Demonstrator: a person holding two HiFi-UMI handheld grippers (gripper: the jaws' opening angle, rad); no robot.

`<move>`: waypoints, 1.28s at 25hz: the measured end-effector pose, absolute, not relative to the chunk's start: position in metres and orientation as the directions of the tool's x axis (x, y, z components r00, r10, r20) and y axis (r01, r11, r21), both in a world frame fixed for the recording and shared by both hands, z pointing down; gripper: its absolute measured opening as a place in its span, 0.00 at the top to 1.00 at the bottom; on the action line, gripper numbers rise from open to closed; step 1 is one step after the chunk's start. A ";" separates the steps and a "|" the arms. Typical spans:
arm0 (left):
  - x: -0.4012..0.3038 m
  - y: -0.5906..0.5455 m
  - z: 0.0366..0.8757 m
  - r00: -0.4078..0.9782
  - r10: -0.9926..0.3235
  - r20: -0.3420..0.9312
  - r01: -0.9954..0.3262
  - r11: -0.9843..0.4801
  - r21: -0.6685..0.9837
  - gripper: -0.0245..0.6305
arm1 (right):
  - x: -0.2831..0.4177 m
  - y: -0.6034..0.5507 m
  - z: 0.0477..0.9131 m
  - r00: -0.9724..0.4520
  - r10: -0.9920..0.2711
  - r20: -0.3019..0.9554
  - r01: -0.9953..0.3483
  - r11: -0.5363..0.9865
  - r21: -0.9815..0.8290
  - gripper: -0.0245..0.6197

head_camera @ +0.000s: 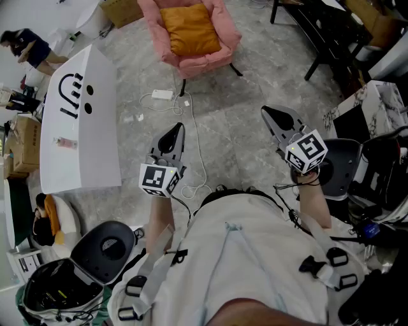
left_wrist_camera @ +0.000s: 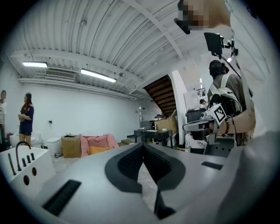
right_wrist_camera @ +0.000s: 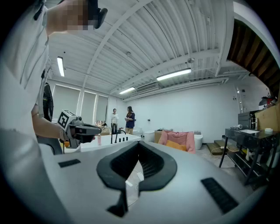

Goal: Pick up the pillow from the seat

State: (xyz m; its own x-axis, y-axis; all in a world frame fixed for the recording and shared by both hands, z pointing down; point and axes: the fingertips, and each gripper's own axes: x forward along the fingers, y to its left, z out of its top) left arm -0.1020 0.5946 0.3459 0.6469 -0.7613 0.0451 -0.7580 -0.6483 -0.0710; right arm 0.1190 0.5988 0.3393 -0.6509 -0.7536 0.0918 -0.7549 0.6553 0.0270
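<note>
- The step in hand looks like the approach: nothing is held, and the person stands well apart from the pink chair [head_camera: 220, 54] across open floor [head_camera: 242, 146].
- The orange pillow [head_camera: 189, 28] lies on the chair's seat, filling its middle and reaching close to the front edge, with the padded sides rising on either hand.
- The left gripper [head_camera: 173, 135] is held level with its jaws together and nothing between them; in its own view only floor shows past the pads.
- The right gripper [head_camera: 280, 121] is the same: level, jaws closed, empty.
- The next move probably calls for walking up to the chair, opening one gripper's jaws and closing them on a pillow edge or corner near the seat's front.
- A cardboard box [head_camera: 121, 9] stands just beside the chair; its contents cannot be told.
- More boxes [head_camera: 25, 143] sit along the left edge of the floor, contents unclear.
</note>
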 end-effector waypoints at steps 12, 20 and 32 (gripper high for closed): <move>-0.114 0.598 0.348 0.643 -0.765 0.044 -0.761 -0.644 -0.078 0.95 | 0.103 0.602 0.348 -0.664 -0.738 0.116 -0.742 0.670 0.019 0.94; -0.136 0.596 0.351 0.643 -0.765 0.044 -0.762 -0.644 -0.060 0.95 | 0.091 0.599 0.351 -0.645 -0.757 0.102 -0.762 0.647 -0.022 0.94; -0.160 0.601 0.355 0.657 -0.753 0.025 -0.751 -0.658 -0.059 0.95 | 0.060 0.605 0.351 -0.642 -0.761 0.092 -0.765 0.644 -0.011 0.94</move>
